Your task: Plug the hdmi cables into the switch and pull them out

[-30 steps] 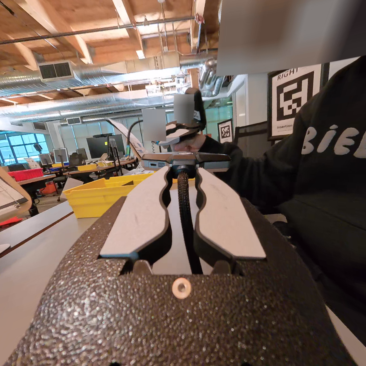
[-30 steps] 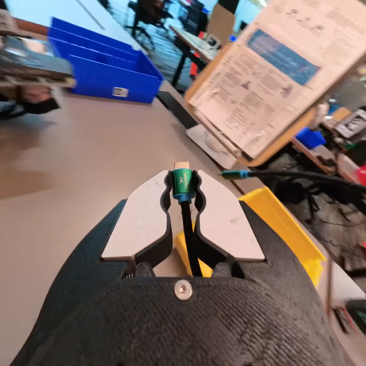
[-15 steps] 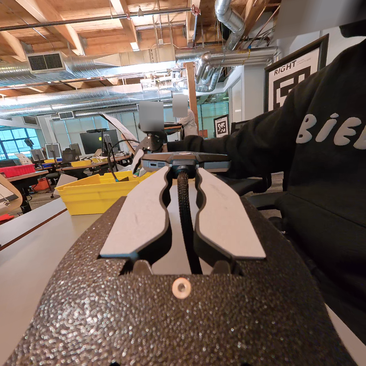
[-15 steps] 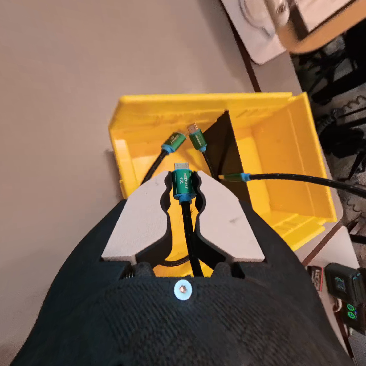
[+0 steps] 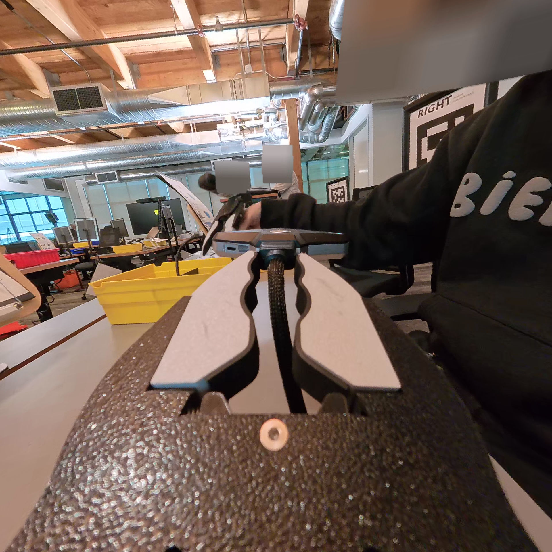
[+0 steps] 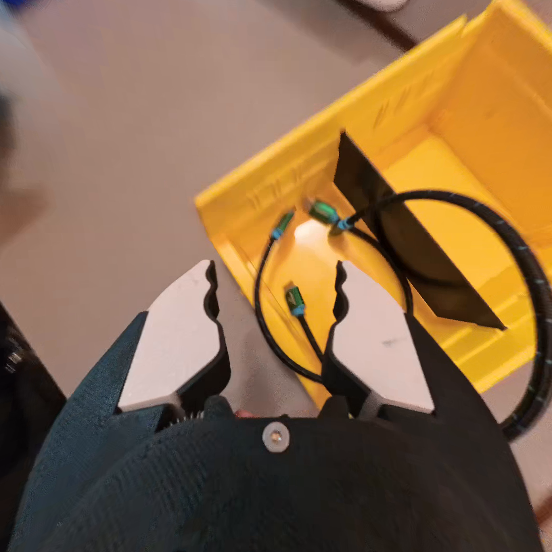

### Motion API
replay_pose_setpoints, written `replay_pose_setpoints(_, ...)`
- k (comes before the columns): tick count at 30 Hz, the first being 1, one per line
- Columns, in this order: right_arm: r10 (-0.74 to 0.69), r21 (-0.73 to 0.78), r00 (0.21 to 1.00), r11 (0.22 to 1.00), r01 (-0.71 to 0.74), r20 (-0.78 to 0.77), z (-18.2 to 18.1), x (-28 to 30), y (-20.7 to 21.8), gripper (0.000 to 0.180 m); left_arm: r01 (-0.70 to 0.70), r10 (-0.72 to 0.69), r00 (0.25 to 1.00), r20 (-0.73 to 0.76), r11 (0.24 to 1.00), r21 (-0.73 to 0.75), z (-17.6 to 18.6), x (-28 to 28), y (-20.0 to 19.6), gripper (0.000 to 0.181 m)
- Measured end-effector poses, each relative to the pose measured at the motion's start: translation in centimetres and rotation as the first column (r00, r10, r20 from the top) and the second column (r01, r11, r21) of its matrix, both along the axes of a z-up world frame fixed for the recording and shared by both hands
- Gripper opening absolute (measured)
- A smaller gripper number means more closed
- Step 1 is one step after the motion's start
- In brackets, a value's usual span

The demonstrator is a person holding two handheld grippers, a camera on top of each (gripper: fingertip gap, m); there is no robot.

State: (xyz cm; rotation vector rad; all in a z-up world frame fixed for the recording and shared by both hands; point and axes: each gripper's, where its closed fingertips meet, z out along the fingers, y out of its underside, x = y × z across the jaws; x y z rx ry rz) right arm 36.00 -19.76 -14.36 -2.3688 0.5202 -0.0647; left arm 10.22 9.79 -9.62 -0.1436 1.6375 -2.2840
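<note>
Left wrist view shows the left gripper (image 5: 276, 263) clamped on the braided cable (image 5: 277, 298) at the switch (image 5: 280, 240), probably steadying it off the bench (image 5: 59, 358). Above the yellow bin (image 6: 388, 119), the right gripper (image 6: 274, 268) stands apart and empty; green-tipped hdmi cables (image 6: 294, 300) lie loose inside, likely parked there after unplugging. Ducts and timber beams top an open workshop.

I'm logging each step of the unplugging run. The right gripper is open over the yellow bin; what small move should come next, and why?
Probably bring the right gripper back toward the switch. Its jaws are wide apart and empty, and the green plug lies loose in the yellow bin, so that cable looks dropped. The left gripper holds the switch by a braided cable still plugged in.
</note>
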Motion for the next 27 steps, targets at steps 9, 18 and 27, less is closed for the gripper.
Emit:
replay_pose_setpoints(9, 0.444, 0.597, 0.753, 0.797, -0.085, -0.486, 5.5, -20.4, 17.2, 0.079, -0.118, 0.101, 0.985, 0.143, 0.986, 0.115, 1.7, -0.5, -2.0, 0.021)
replay_pose_setpoints(18, 0.655, 0.705, 0.543, 0.692, -0.154, -0.525, 6.5, -29.0, 25.1, 0.023, -0.263, 0.172, 0.933, 0.316, 0.926, 0.271, 2.6, -1.4, -3.2, 0.022)
replay_pose_setpoints(27, 0.636, 0.775, 0.668, 0.616, -0.140, -0.385, 9.0, -25.3, 24.6, 0.023, -0.482, 0.449, 0.869, 0.208, 0.862, 0.158, 6.7, -0.7, 2.0, 0.045)
